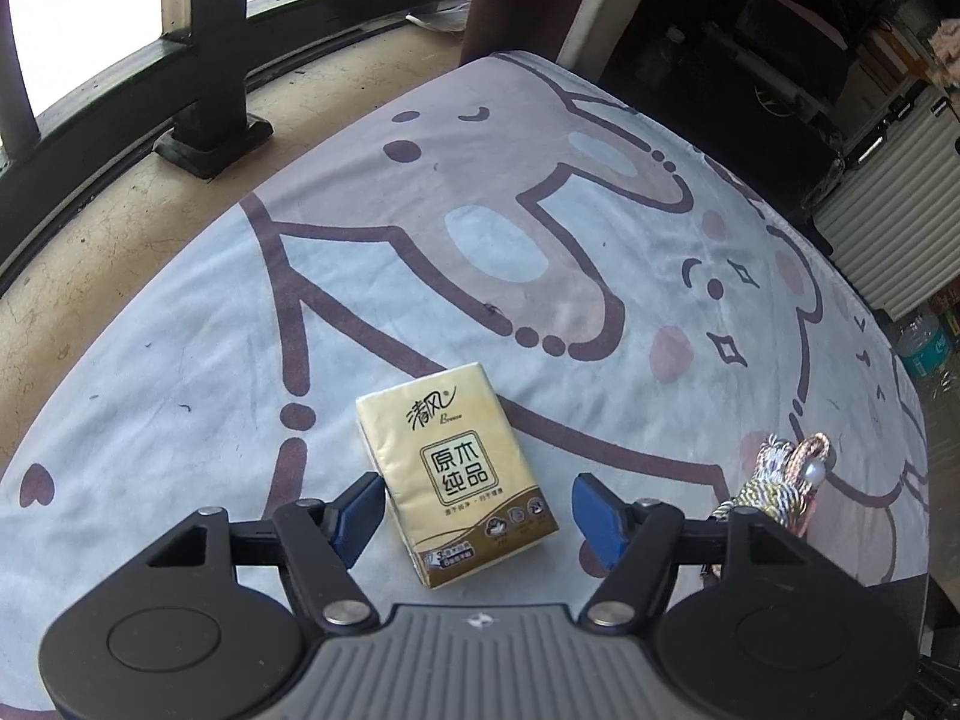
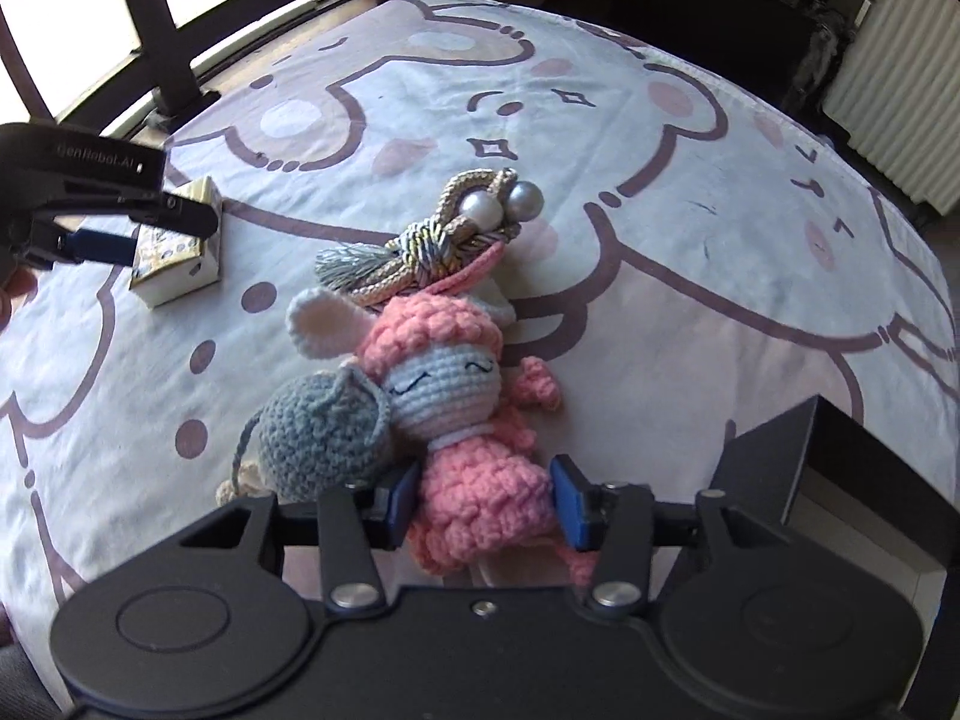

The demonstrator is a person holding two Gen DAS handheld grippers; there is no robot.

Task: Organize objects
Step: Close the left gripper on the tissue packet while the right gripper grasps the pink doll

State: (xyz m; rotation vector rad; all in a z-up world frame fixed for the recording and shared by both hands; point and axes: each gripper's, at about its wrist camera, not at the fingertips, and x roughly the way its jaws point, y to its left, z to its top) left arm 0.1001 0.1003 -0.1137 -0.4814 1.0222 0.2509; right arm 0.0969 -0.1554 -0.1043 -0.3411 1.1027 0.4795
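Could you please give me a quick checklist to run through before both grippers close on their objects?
1. Tissue pack sits between the left gripper jaws: ok, jaws open on either side of it.
2. Left jaws touching the pack: cannot tell.
3. Pink crochet doll centred between the right gripper jaws: ok, jaws open around its body.
4. Grey crochet mouse clear of the right jaws: not ok, it presses against the doll beside the left-side jaw.
5. Corded tassel with pearls free of the doll: cannot tell, it lies against the doll's head.
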